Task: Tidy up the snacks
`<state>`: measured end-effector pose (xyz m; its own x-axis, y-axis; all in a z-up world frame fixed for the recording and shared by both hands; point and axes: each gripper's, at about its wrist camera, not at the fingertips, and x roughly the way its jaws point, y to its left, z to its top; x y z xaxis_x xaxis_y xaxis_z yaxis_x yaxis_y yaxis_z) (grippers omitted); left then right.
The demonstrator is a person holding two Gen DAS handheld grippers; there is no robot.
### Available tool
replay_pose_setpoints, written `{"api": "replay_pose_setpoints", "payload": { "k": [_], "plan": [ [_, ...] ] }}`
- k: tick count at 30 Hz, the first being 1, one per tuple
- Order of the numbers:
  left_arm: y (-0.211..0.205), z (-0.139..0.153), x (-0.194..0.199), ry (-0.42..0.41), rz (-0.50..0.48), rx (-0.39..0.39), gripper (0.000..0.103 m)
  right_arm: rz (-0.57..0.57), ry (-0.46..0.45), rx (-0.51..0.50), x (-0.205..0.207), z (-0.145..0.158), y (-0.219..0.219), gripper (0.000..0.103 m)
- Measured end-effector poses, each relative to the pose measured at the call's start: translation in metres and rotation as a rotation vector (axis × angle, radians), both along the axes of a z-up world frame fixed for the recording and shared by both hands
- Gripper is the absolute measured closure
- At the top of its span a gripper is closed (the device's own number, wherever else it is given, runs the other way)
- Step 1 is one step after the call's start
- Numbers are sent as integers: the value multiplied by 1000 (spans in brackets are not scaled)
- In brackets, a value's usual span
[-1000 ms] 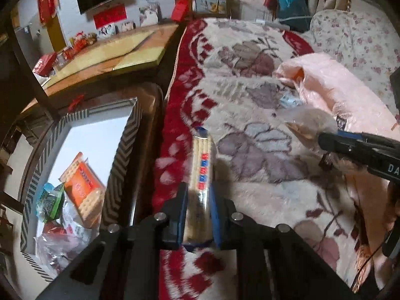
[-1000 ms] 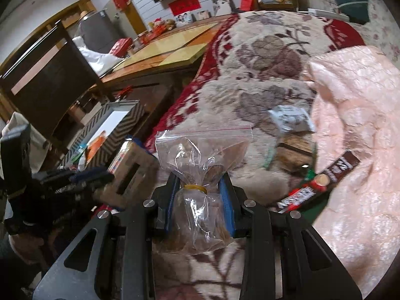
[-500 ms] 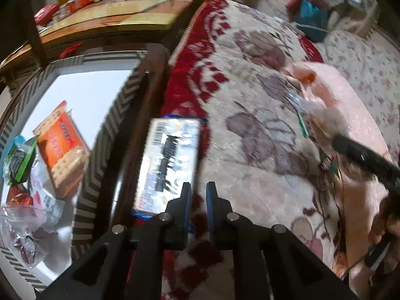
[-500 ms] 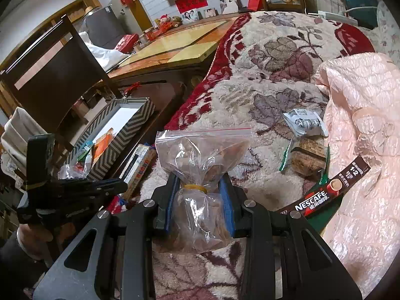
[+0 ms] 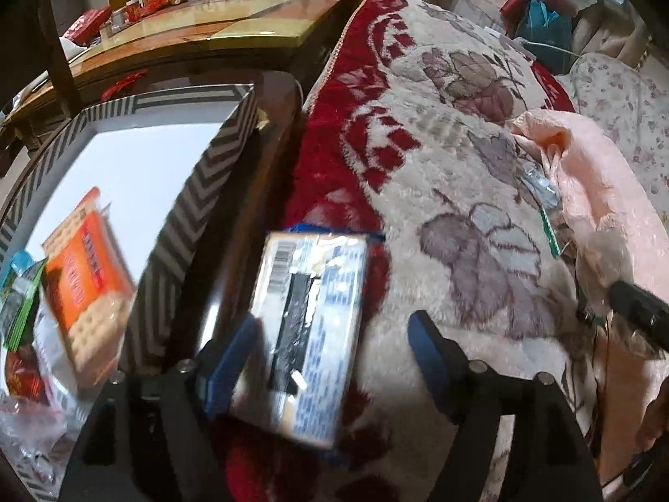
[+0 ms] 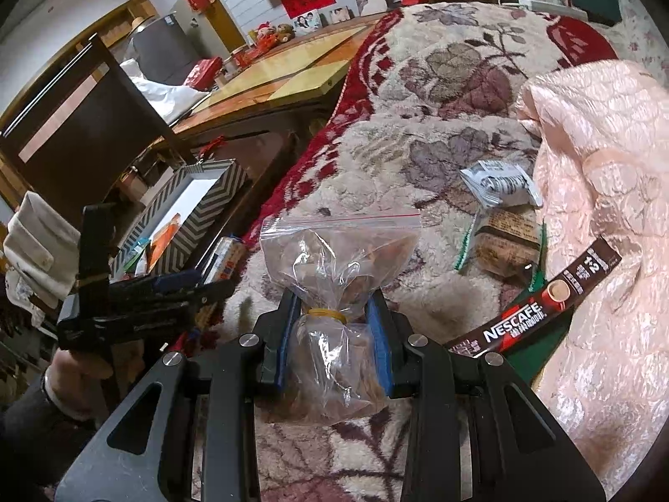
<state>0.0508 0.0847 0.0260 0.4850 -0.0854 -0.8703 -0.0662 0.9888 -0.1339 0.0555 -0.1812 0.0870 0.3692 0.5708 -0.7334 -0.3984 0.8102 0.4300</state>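
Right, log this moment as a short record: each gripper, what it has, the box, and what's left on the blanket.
left gripper: open, jaws have just been opening; cracker pack between them, pads not pressing it
right gripper: shut on zip bag at its rubber-banded neck
chevron box: beside the blanket, already holding an orange cracker pack
left on floral blanket: Nescafe stick, grey sachet, brown packet

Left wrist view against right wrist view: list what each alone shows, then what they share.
Left wrist only: the orange cracker pack fully visible inside the chevron box, and the open left claw with the biscuit pack between its jaws.
Right wrist only: the Nescafe stick, and the right claw shut on the clear bag.
Both: floral blanket, pink quilt.
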Motion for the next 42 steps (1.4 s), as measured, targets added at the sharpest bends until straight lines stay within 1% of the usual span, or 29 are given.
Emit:
{"api": "replay_pose_setpoints", "payload": {
  "k": [2,5,7,8,11,13,15,17,18,20,24,28,29,32,33,34,35,36,37,38,42],
  "plan": [
    [-5,-3,4,-15,-15,11,11,-7,7,2,1,-2,-3,72],
    [-11,-9,7,-3,-22,74,9,-15,12,5,2,-3,-5,72],
    [-13,-11,6,-6,-42,86,9,-15,12,3,2,-3,-7,72],
    [-11,-11,4,-3,-46,78,10,-15,12,2,2,-3,-7,72],
    [-3,-9,-4,0,-34,10,10,-24,16,7,3,-5,-10,72],
    [-1,-7,-9,1,-39,-15,10,-30,21,11,4,-6,-11,72],
    [0,-5,-12,3,-32,-14,17,-30,23,13,4,-7,-10,72],
    [0,-3,-14,5,-21,-4,30,-24,24,10,3,-7,-9,72],
    [-1,-1,-16,2,-23,-2,33,-19,23,7,2,-7,-7,72],
    [-6,2,-20,-6,-39,7,45,-15,22,4,2,-7,-6,72],
    [-20,7,-26,-25,-116,-15,45,-22,24,12,3,-7,-8,72],
    [-23,5,-21,-16,-97,-30,40,-20,23,11,2,-6,-8,72],
    [-24,3,-21,-12,-96,-20,37,-19,21,11,2,-5,-8,72],
    [-28,-15,-16,89,-104,-32,30,-16,17,9,2,-3,-8,72],
    [-29,-16,-18,68,-103,-21,30,-15,16,10,2,-2,-8,72],
    [-31,-15,-20,50,-104,-10,30,-13,14,10,2,-2,-7,72],
    [-31,-15,-21,51,-102,-10,32,-11,11,10,2,-1,-6,72],
    [-31,-14,-21,51,-97,-12,35,-8,7,7,1,-1,-5,72],
    [-30,-13,-21,48,-92,-8,43,-3,-1,1,0,0,-4,72],
    [-29,-12,-22,49,-92,-11,45,1,-7,-3,-1,1,-2,72],
    [-21,-5,-25,40,-52,-40,45,36,-44,-27,-6,10,9,72]
  ]
}}
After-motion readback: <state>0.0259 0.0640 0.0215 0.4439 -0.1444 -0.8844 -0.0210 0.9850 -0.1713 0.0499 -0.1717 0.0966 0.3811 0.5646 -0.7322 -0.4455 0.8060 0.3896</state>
